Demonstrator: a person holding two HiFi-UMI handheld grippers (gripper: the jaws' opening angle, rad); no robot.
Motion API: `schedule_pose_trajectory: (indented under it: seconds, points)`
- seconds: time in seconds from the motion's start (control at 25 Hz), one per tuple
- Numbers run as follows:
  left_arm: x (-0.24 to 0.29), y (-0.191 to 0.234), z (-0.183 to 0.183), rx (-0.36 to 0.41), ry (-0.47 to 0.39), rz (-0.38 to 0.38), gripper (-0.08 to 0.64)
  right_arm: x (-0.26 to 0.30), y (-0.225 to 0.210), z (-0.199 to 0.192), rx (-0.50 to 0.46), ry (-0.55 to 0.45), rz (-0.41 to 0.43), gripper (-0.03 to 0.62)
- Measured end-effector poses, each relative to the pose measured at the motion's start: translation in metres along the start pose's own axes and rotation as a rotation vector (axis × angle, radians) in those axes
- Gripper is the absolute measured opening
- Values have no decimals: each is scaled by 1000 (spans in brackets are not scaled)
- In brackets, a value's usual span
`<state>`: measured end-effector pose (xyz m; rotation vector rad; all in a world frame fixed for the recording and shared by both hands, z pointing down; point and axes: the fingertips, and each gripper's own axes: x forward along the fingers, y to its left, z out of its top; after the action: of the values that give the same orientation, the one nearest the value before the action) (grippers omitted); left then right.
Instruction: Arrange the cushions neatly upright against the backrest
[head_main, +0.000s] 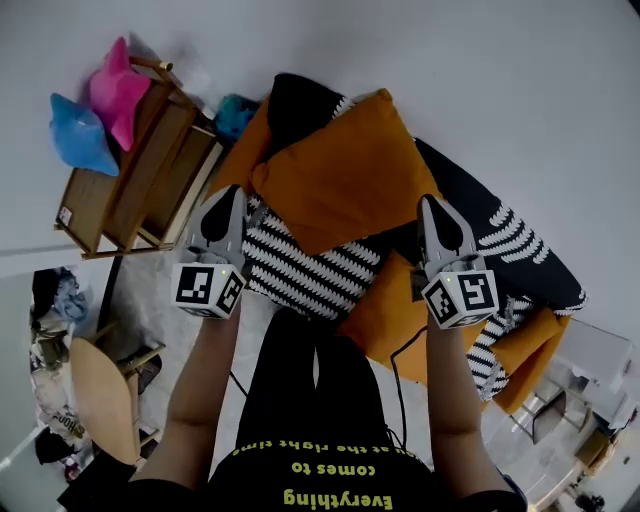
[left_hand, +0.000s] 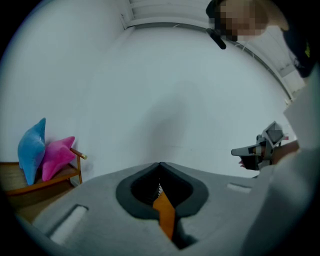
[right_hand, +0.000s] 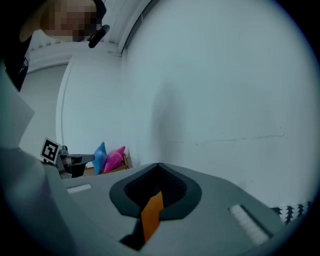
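In the head view, a large orange cushion (head_main: 345, 170) lies tilted on the dark sofa (head_main: 470, 205). It rests over a black-and-white striped cushion (head_main: 300, 268) and a black cushion (head_main: 298, 105). Another orange cushion (head_main: 385, 315) lies at the sofa's front edge, and a striped one (head_main: 505, 235) sits at the right. My left gripper (head_main: 232, 190) hangs shut and empty over the big cushion's left corner. My right gripper (head_main: 428, 200) is shut and empty at that cushion's right. Both gripper views face a white wall, with the left gripper (left_hand: 159, 163) and right gripper (right_hand: 158, 164) jaws closed together.
A wooden chair (head_main: 150, 170) left of the sofa holds a blue star cushion (head_main: 78, 133) and a pink one (head_main: 115, 90). A round wooden stool (head_main: 100, 395) and clutter sit at lower left. A black cable (head_main: 398, 375) runs down the sofa front.
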<state>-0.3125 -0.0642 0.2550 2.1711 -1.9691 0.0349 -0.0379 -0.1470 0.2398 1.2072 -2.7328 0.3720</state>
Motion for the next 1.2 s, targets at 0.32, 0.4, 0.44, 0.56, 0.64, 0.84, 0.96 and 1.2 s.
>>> schedule_pose_trajectory:
  seconds: [0.32, 0.4, 0.44, 0.56, 0.64, 0.84, 0.96, 1.2]
  points:
    - [42, 9, -37, -36, 13, 4, 0, 100, -45, -38, -36, 70, 39, 108]
    - [45, 12, -46, -60, 14, 22, 0, 125, -60, -57, -46, 102, 30, 115]
    - [46, 12, -51, -69, 15, 32, 0, 137, -68, -68, -47, 122, 24, 123]
    - [45, 14, -67, -84, 23, 59, 0, 168, -90, -100, -50, 185, 6, 147]
    - [46, 20, -77, -87, 30, 79, 0, 185, -101, -117, -57, 217, -7, 162]
    - [51, 35, -102, -105, 61, 98, 29, 215, -119, -150, -91, 292, -45, 205]
    - [53, 39, -110, -104, 78, 99, 41, 228, -122, -163, -146, 343, -68, 221]
    - [51, 48, -124, -106, 104, 104, 51, 233, -122, -175, -156, 392, -59, 149]
